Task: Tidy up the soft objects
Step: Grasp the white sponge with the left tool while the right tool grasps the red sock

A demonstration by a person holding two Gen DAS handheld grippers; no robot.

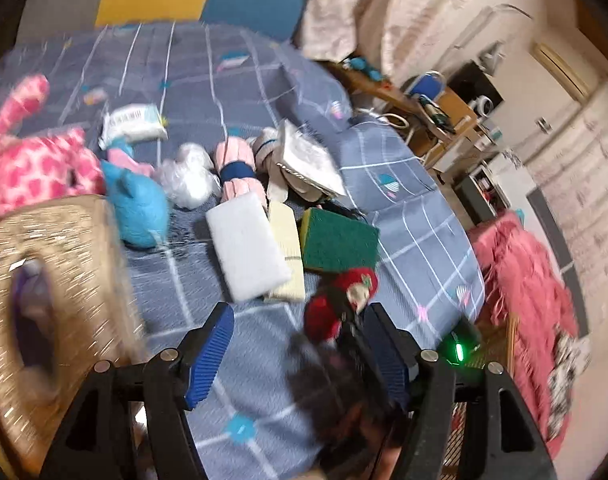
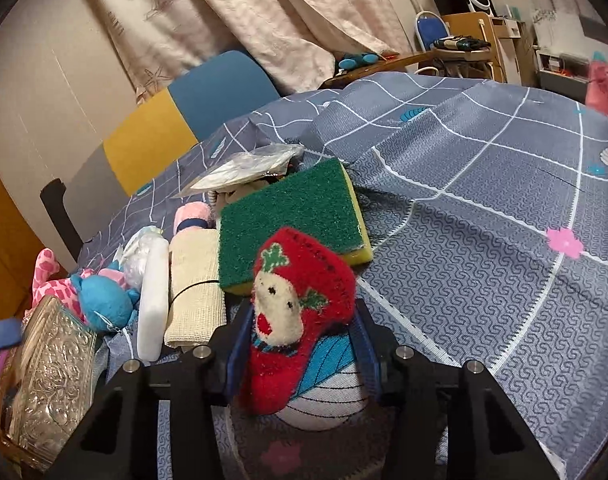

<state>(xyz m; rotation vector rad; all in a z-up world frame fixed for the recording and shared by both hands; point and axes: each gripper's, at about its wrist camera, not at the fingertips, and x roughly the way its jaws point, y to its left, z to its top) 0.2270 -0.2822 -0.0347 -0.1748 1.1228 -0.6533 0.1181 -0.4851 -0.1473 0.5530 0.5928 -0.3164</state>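
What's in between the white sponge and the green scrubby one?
A folded cream cloth lies between the white sponge and the green sponge, touching both. The left wrist view shows it best.

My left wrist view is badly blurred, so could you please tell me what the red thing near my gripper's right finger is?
Observer: It is a red sock with a cream face, a red nose and green trim knitted on it.
Operator: Thank you. Is anything holding it?
Observer: Yes, the right gripper has it between its two blue fingers.
Operator: And the golden blur on my left?
Observer: That is a box, and its shiny side has an embossed floral pattern.
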